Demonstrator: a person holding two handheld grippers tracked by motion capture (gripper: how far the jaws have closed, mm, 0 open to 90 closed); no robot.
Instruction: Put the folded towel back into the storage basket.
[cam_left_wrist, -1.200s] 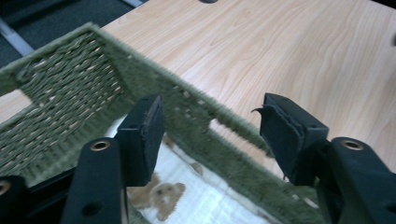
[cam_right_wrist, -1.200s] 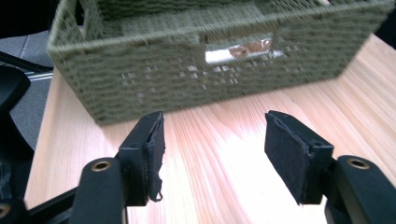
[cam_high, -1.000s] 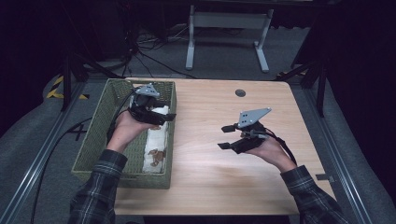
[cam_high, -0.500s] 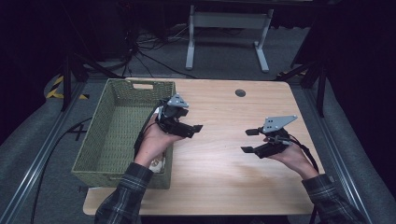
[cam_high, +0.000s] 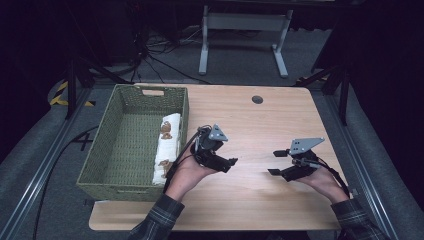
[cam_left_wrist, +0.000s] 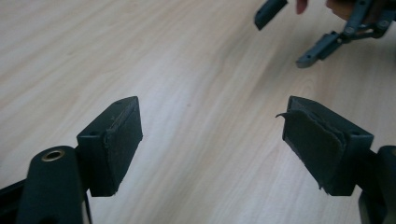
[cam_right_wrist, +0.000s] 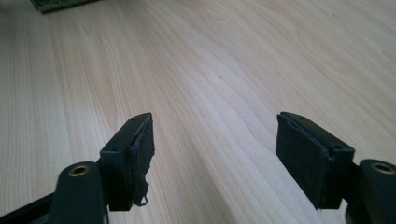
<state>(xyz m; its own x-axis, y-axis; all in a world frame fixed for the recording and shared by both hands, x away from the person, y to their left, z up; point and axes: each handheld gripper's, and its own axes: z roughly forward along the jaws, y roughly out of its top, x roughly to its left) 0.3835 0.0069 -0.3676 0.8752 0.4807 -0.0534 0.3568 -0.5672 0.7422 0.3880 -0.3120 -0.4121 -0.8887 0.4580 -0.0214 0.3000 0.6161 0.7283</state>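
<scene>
Since the earlier frame the left claw (cam_high: 231, 165) has left the green woven basket (cam_high: 100, 165) at the left of the high view and now hangs over the bare pale wooden surface (cam_high: 260, 125) at centre frame. The right claw (cam_high: 276, 161) has drifted toward the lower right. The left claw's jaws stand wide apart with nothing between them; the right's have just been opening and are equally empty. The rolled white cloth with brown prints (cam_high: 167, 145) lies inside the basket along its right wall, well apart from both claws.

The placing looks done, so this reads as a withdrawal. To finish well, keep both claws level and clear of the basket rim, and settle them apart from one another over the wood.

The cloth's lower end is partly covered by the left wrist in the high view. Its brown prints are too small to identify. In the left gripper view the right claw (cam_left_wrist: 299, 37) is cut off at the upper right edge.
</scene>
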